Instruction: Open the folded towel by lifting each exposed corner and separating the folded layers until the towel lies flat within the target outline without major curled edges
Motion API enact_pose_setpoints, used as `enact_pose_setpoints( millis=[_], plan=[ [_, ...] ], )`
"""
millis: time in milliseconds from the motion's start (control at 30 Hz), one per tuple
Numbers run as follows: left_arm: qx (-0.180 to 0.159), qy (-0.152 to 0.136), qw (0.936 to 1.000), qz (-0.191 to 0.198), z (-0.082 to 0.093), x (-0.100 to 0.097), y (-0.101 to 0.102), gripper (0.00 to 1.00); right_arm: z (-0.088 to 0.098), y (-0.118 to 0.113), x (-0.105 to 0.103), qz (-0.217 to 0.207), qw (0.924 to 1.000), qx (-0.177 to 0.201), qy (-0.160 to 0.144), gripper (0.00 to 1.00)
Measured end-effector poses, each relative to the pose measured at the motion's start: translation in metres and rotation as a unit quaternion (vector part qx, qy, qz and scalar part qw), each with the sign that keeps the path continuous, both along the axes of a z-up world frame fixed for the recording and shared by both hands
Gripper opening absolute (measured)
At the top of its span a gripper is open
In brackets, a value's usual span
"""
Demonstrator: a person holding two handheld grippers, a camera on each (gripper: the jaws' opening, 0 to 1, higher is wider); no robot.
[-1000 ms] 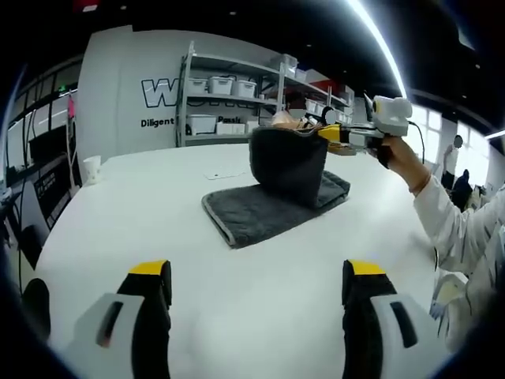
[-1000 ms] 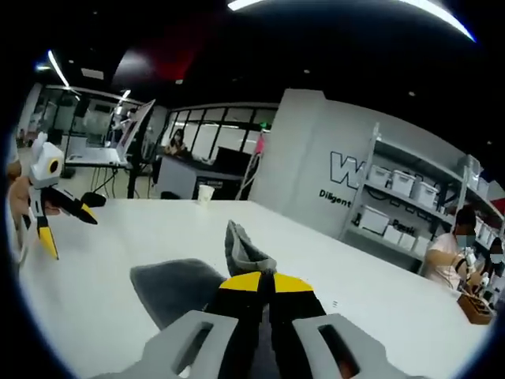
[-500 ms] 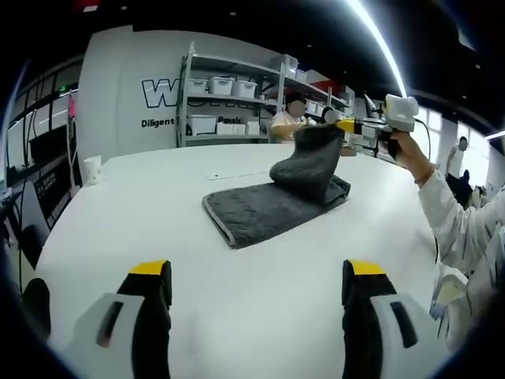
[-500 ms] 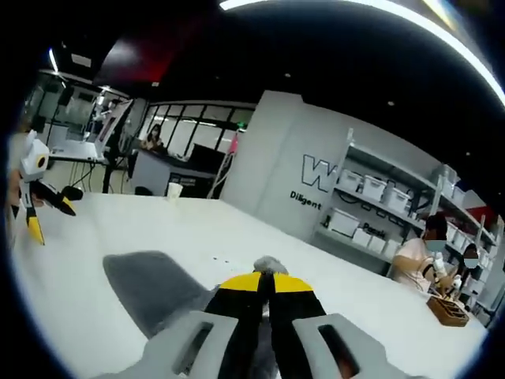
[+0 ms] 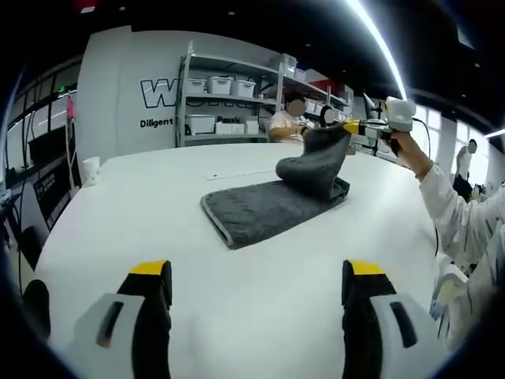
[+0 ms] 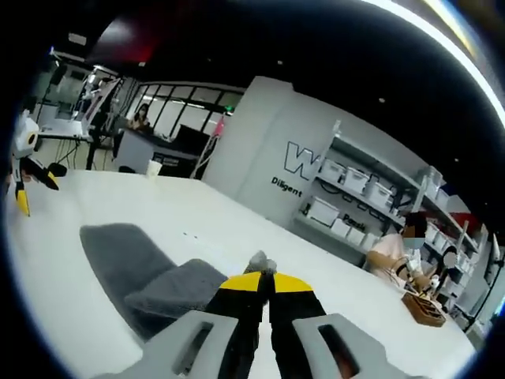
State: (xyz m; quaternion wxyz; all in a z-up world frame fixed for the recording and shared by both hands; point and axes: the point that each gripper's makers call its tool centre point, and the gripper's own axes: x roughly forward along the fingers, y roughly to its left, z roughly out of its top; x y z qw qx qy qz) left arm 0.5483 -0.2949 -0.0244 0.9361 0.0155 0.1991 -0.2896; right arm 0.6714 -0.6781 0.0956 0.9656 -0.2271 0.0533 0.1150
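My right claw grips a corner of the grey towel, lifted off the white table; my left claw hangs spread and empty.

Left gripper view: my left claw (image 5: 256, 288) sits at 6 o'clock, jaws wide apart over the bare table (image 5: 142, 205) with nothing between them. The towel (image 5: 264, 207) lies past centre, its far end raised in a fold toward 1 o'clock, where my right claw (image 5: 351, 128) pinches it. Shelves (image 5: 229, 95) with bins stand at 12 o'clock. Right gripper view: my right claw (image 6: 263, 282) at 6 o'clock is clamped on the towel (image 6: 138, 264) corner; the rest trails to 9 o'clock. My left claw (image 6: 28, 178) shows at 9 o'clock.
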Motion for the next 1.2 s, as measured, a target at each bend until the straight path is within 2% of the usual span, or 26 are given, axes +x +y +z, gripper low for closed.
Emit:
enact_pose_setpoints(
  millis=[267, 500, 800, 1067, 1200],
  plan=[
    [0.000, -0.001, 1.0000, 0.001, 0.001, 0.000, 0.002, 0.87, -0.026, -0.041, 0.002, -0.037, 0.9981, -0.044, 0.024, 0.00],
    [-0.001, -0.002, 1.0000, 0.001, 0.002, -0.002, 0.002, 0.87, -0.050, -0.070, -0.001, -0.056, 0.9960, -0.037, 0.059, 0.00],
    [-0.004, -0.006, 0.9999, 0.008, 0.005, -0.001, 0.007, 0.87, -0.086, -0.109, 0.003, -0.088, 0.9886, -0.077, 0.095, 0.00],
    [-0.007, -0.009, 0.9999, 0.003, 0.008, -0.002, 0.004, 0.87, -0.128, -0.143, 0.005, -0.121, 0.9814, -0.047, 0.141, 0.00],
    [-0.007, -0.009, 0.9999, 0.007, 0.008, -0.002, 0.008, 0.87, -0.142, -0.151, 0.002, -0.128, 0.9784, -0.045, 0.156, 0.00]
  ],
)
